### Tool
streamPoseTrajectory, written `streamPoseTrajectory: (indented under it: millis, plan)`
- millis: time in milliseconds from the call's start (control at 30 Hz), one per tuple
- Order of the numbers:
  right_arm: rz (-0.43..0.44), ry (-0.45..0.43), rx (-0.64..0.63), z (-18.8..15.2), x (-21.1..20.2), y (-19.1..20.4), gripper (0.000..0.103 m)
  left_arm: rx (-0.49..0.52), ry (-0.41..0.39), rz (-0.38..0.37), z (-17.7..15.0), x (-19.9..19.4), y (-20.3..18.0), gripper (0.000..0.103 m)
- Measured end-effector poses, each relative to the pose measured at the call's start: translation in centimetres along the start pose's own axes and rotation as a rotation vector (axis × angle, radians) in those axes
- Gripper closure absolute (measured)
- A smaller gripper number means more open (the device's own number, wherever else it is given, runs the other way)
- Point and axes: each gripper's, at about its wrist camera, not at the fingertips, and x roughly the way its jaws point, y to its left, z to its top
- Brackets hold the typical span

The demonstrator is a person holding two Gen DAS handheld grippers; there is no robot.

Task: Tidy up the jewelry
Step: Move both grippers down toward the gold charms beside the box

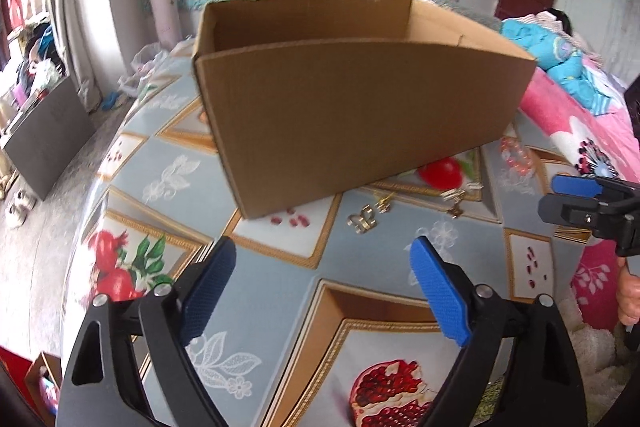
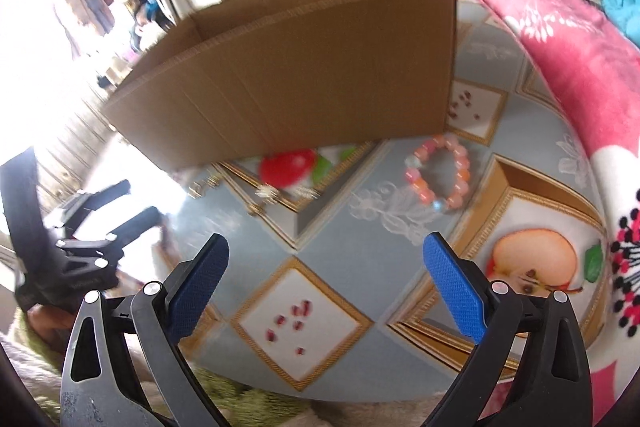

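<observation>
Left wrist view is showing my left gripper (image 1: 324, 267) spread and empty above the patterned tablecloth (image 1: 280, 291); my right gripper (image 2: 326, 263) is likewise hanging spread, pinching nothing. Gold clips (image 1: 362, 221) and a pink bead bracelet (image 2: 442, 173) are lying loose beside the cardboard box (image 1: 352, 115). I am judging the sorting barely begun.

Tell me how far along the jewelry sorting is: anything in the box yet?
Done: nothing visible; the little seen inside the open brown cardboard box looks bare, its floor hidden. In hand: nothing; left gripper and right gripper both stand open and empty. Left: the pink and orange beaded bracelet and small gold-coloured pieces lie on the patterned tablecloth beside the box.
</observation>
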Motion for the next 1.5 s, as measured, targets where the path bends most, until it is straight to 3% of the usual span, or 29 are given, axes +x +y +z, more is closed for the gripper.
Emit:
streamPoseTrajectory:
  millis: [133, 333, 733, 1000, 1333, 1500]
  plan:
    - [0.025, -0.027, -0.021, 0.6, -0.2, 1.5, 0.023, 0.063, -0.018, -0.032, 0.6, 0.3, -0.9, 0.036]
    - [0.040, -0.008, -0.043, 0.9, 0.8, 2.2, 0.037, 0.110, 0.026, -0.065, 0.6, 2.0, -1.7, 0.058]
    - [0.037, 0.023, -0.048, 1.6, 2.5, 2.9, 0.062, 0.150, 0.042, -0.071, 1.3, 3.6, -2.3, 0.061]
    - [0.063, 0.051, -0.122, 2.2, 4.8, 5.7, 0.062, 0.146, 0.042, -0.069, 1.4, 3.6, -2.0, 0.064]
    - [-0.019, 0.093, -0.169, 2.2, 7.2, 7.4, 0.083, 0.138, 0.049, -0.076, 1.3, 3.7, -1.4, 0.068]
    - [-0.063, 0.087, -0.206, 2.4, 7.8, 8.3, 0.085, 0.133, 0.052, -0.081, 1.2, 3.7, -1.3, 0.069]
